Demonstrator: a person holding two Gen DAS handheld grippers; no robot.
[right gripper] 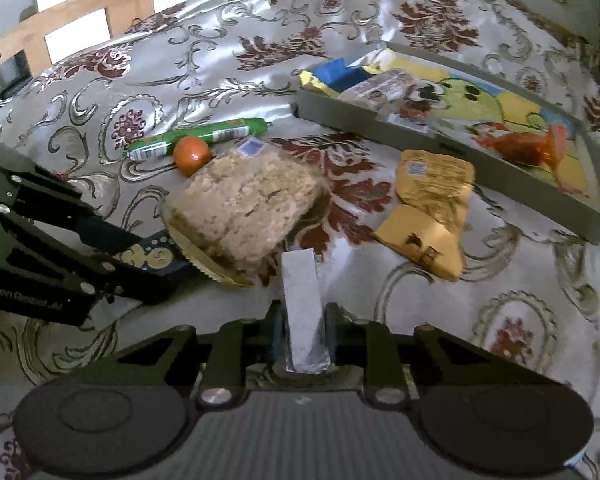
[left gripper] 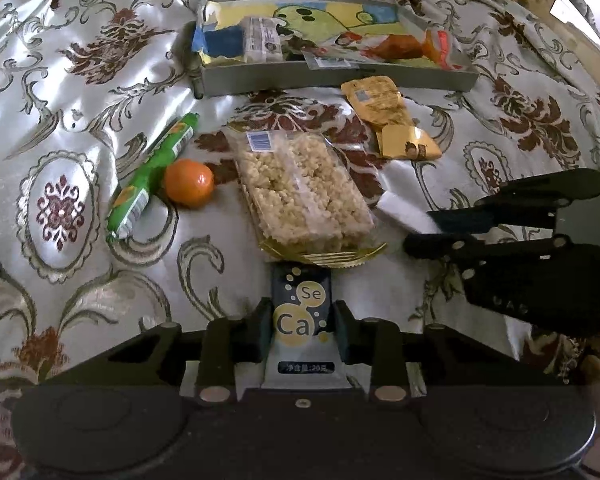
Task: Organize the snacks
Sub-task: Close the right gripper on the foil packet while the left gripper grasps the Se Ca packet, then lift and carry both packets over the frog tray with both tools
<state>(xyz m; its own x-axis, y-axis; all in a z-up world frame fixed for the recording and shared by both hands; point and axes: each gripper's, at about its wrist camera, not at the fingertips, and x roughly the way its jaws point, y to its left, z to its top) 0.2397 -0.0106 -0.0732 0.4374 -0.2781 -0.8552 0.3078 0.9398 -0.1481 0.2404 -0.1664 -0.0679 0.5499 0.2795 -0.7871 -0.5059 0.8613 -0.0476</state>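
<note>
Left gripper (left gripper: 302,330) pinching dark Ca/Se sachet (left gripper: 300,312); right gripper (right gripper: 303,330) clamping silver foil bar (right gripper: 302,312). Both hovering over floral cloth (left gripper: 80,80), near rice-crisp pack (left gripper: 304,188); tray (left gripper: 340,78) sitting beyond.

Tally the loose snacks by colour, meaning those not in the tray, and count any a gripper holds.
Green: 1, sausage stick
Orange: 1, mandarin
Beige: 1, puffed rice cake pack
Yellow: 1, pouch
Dark blue: 1, sachet in left gripper
Silver: 1, bar in right gripper
Total: 6

Black tongs (left gripper: 302,330), silver screws, white lettering.
</note>
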